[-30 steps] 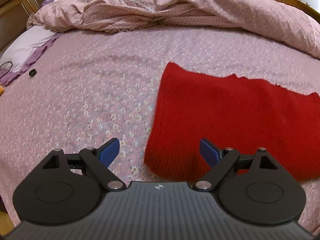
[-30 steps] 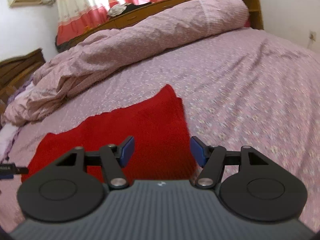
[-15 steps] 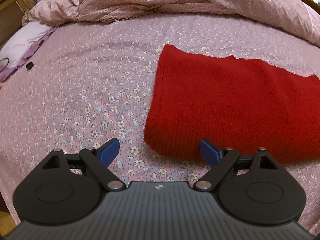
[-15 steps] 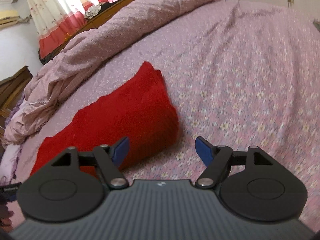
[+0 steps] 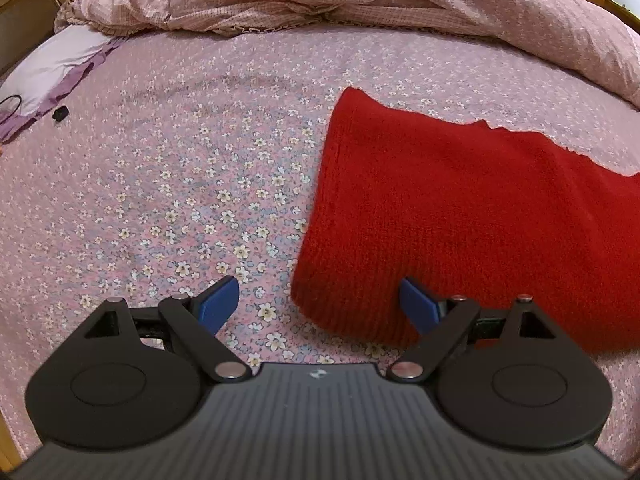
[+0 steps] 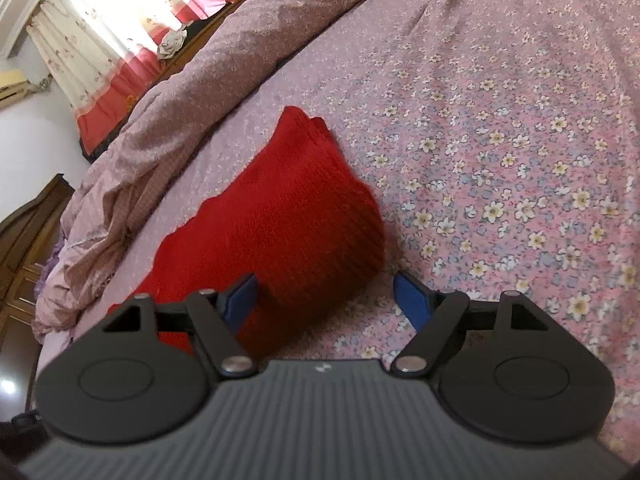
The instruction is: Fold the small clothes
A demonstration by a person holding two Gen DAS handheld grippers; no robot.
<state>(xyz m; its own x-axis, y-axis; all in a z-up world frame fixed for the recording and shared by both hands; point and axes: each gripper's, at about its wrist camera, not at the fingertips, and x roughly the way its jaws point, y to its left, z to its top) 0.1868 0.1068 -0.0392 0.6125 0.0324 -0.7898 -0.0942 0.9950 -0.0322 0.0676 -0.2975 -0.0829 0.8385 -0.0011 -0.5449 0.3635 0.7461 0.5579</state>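
the red knitted garment (image 5: 472, 216) lies flat on the floral pink bedsheet (image 5: 192, 184), folded into a long band. in the left wrist view its long axis runs from the lower centre of the frame out toward the right edge, and the rounded short end faces left. its far long edge is uneven. in the right wrist view the same garment (image 6: 288, 216) extends from the lower centre away toward the upper left, with its short end facing right. a rumpled pink duvet (image 5: 400, 4) is bunched along the far side of the bed, apart from the garment.

the left gripper (image 5: 320, 304) is pitched downward toward the bed. its blue fingers (image 5: 218, 304) are spread wide. the near left corner of the garment lies in the gap between them; the pads do not press on it.

the right gripper (image 6: 324, 300) is also angled downward and is rolled, so the bed appears tilted in its view. its jaws have just been opening and stand spread. the near right corner of the garment sits between the blue fingers (image 6: 412, 304), closer to the left finger. whether that finger touches the knit cannot be determined. nothing is clamped.

a curtain (image 6: 104, 52) hangs beyond the bed in the right wrist view.
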